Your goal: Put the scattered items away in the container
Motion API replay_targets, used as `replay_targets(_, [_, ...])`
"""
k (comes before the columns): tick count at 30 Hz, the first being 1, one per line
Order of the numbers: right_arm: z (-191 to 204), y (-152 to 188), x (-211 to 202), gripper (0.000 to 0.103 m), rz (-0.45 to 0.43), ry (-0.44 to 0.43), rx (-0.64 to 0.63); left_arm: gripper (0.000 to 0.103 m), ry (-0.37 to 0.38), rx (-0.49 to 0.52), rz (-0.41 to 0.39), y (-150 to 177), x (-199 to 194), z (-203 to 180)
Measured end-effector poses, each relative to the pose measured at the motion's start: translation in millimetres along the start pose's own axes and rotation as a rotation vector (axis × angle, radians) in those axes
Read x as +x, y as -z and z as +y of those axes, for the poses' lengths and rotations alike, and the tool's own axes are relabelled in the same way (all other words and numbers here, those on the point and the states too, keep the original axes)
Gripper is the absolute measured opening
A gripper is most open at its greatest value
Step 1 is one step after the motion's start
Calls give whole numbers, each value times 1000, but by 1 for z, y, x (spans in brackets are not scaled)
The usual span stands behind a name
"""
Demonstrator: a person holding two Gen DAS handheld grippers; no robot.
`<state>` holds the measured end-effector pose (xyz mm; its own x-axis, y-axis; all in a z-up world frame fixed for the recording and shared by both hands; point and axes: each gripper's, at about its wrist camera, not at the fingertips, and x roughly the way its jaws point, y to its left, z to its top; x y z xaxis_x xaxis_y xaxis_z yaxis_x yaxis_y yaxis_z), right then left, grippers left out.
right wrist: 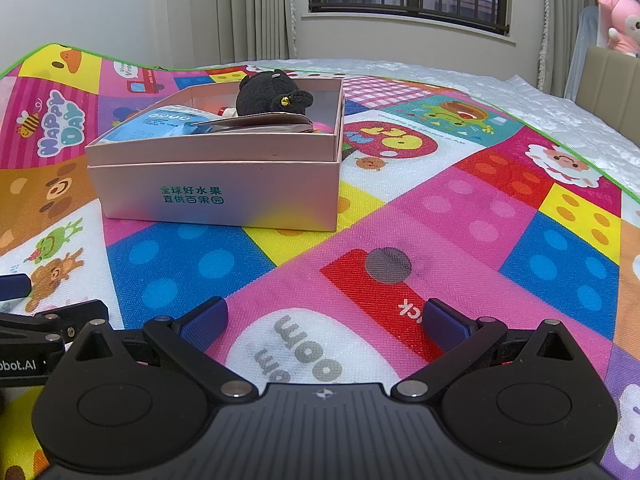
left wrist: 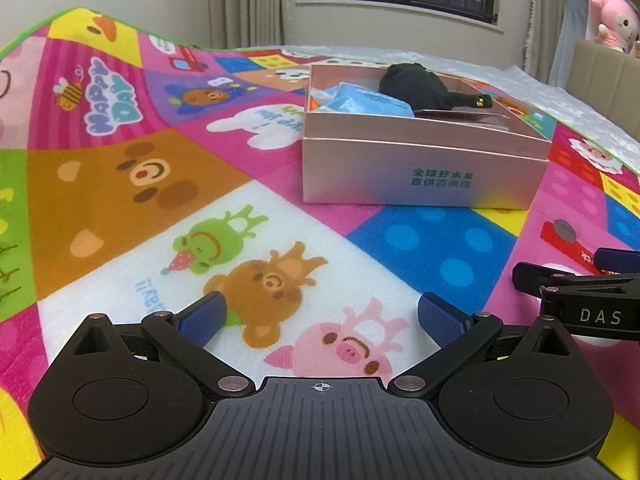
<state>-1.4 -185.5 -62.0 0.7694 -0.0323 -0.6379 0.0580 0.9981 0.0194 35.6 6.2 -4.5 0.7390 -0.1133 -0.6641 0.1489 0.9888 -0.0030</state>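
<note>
A pink cardboard box (left wrist: 420, 168) (right wrist: 216, 196) stands on the colourful play mat. In it lie a black plush toy (left wrist: 416, 80) (right wrist: 272, 94), a blue packet (left wrist: 368, 102) (right wrist: 160, 122) and a flat dark card. My left gripper (left wrist: 320, 320) is open and empty, low over the mat, short of the box. My right gripper (right wrist: 324, 320) is open and empty, to the right of the box. The right gripper also shows at the right edge of the left wrist view (left wrist: 580, 280). The left gripper's finger shows at the left edge of the right wrist view (right wrist: 16, 286).
The play mat (left wrist: 120, 184) (right wrist: 480, 216) covers a bed with a white quilted cover (right wrist: 560, 96). A padded headboard (right wrist: 612, 88) and a pink plush toy (left wrist: 612, 20) are at the right. A window and curtains are behind.
</note>
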Motion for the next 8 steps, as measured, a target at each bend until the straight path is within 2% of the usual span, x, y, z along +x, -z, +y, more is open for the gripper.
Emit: replay_targets(8, [0,0,0,103,0,0,0,103,1,-6,-4,1,1,1])
